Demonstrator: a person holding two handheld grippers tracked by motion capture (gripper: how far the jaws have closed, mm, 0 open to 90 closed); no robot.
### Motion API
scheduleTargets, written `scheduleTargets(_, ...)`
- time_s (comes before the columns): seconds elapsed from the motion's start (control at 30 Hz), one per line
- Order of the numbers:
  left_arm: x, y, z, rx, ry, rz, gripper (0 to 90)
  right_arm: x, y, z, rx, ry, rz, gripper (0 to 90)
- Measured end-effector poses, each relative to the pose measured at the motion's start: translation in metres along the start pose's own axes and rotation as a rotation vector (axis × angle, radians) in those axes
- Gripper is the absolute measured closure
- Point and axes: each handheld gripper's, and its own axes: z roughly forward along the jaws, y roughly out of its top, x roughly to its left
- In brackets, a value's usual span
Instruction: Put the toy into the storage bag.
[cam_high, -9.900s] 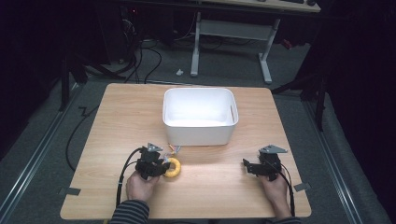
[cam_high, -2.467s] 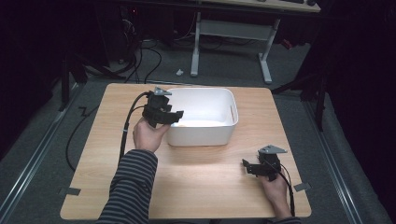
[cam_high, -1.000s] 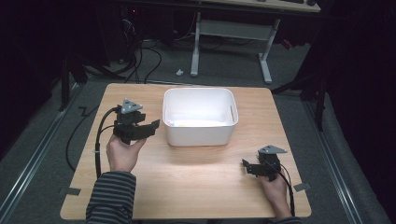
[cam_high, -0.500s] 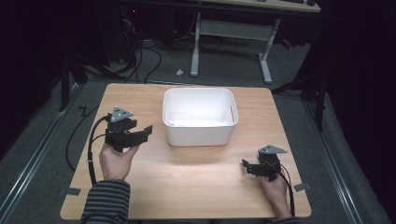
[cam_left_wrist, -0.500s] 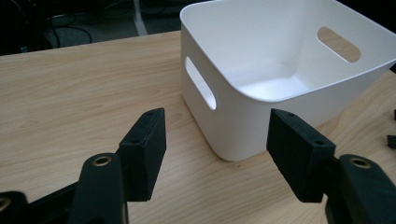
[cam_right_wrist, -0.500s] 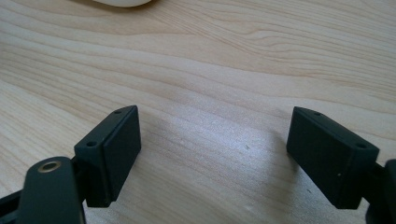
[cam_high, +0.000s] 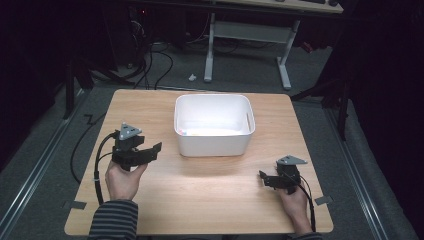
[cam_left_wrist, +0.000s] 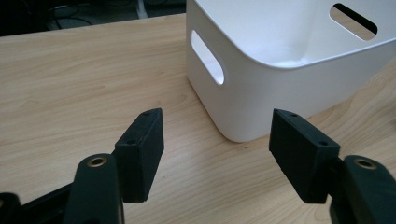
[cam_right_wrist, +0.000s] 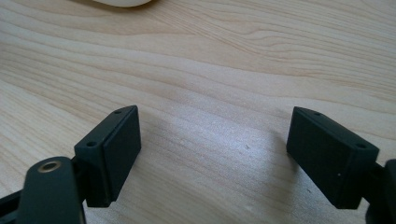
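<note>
Since the picture from 0.5 s ago, the left gripper (cam_high: 150, 150) has drawn back toward the person and now sits lower on the wooden table (cam_high: 150, 107), its jaws spread wide with nothing between them; the right gripper (cam_high: 263, 178) has stayed put, jaws likewise apart and empty. The white bin (cam_high: 212, 142) stands upright just ahead and to the right of the left gripper, its long axis running across the table, a handle slot (cam_left_wrist: 207, 57) in the near end wall facing that gripper

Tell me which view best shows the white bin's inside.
The high view: it looks down into the white bin. The left gripper view catches one corner and two handle slots; the right gripper view just a sliver of its base.
</note>
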Motion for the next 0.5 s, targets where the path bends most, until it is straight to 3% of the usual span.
scheduleTargets(0.5,0.005,-0.018,0.005,0.017,-0.005,-0.043,33.7,0.0,0.0,0.0,0.0,0.0,0.0,17.8)
